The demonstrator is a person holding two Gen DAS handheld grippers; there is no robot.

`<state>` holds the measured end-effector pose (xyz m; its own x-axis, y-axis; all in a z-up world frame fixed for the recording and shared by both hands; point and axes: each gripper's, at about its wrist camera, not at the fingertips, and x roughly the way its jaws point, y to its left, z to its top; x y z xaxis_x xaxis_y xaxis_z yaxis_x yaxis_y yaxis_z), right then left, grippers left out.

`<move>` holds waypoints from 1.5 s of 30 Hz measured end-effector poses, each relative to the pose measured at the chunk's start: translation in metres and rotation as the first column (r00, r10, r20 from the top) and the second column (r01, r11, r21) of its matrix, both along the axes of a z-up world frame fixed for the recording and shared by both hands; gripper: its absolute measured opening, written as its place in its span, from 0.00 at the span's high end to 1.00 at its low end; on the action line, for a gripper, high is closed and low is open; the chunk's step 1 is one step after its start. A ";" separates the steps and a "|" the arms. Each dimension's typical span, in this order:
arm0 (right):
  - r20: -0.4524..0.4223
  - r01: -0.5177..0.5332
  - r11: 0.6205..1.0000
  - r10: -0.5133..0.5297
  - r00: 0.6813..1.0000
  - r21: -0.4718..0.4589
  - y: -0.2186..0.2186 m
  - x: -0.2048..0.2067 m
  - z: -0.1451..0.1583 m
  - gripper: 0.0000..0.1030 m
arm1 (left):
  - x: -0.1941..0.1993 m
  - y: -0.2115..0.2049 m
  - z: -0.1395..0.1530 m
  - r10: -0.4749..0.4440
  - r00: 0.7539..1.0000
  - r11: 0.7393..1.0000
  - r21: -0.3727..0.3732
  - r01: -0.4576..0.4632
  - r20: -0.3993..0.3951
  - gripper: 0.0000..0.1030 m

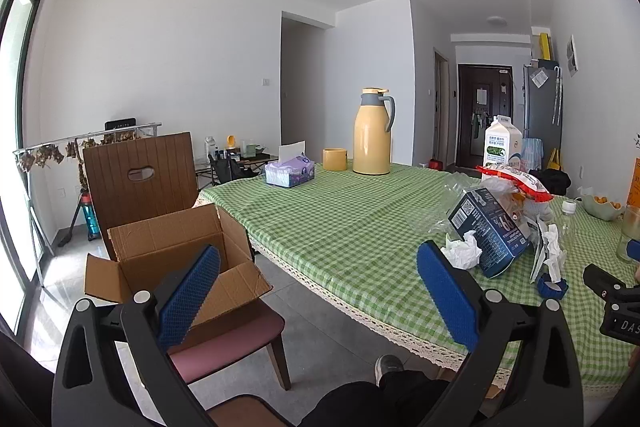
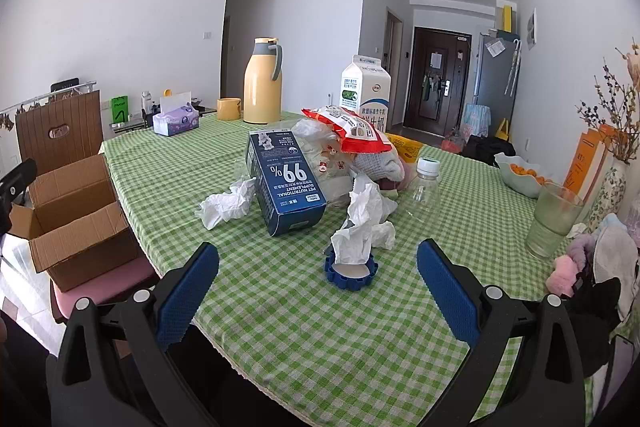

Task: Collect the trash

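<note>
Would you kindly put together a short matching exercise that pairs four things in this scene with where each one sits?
Things:
1. cardboard box
2. yellow thermos
3. crumpled tissue
4. dark blue carton

Places:
A. stuck up out of a blue ring-shaped lid
B. on the chair's pink seat
C. far end of the table, beside a yellow cup
D. lying on the tablecloth, print upside down

Pairs: 1-B, 2-C, 3-A, 4-D
</note>
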<state>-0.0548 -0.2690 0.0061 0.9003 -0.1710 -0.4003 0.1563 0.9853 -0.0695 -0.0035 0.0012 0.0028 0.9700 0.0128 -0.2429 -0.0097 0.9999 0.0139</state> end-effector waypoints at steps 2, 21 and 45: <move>0.007 0.002 1.000 -0.002 1.000 0.000 0.000 0.000 0.000 0.07 | 0.002 -0.001 0.000 0.002 1.000 1.000 -0.001 -0.002 -0.004 0.07; -0.006 -0.014 1.000 0.014 1.000 0.011 0.000 0.003 -0.003 0.07 | 0.002 0.003 0.000 0.011 1.000 1.000 -0.012 -0.011 -0.006 0.07; -0.023 -0.004 0.999 0.005 1.000 0.040 -0.011 0.011 -0.014 0.07 | 0.016 -0.001 -0.010 0.023 0.999 1.000 -0.002 -0.023 -0.045 0.07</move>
<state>-0.0434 -0.2803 -0.0080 0.8916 -0.1508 -0.4271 0.1511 0.9880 -0.0336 0.0123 0.0006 -0.0075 0.9576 0.0344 -0.2861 -0.0321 0.9994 0.0127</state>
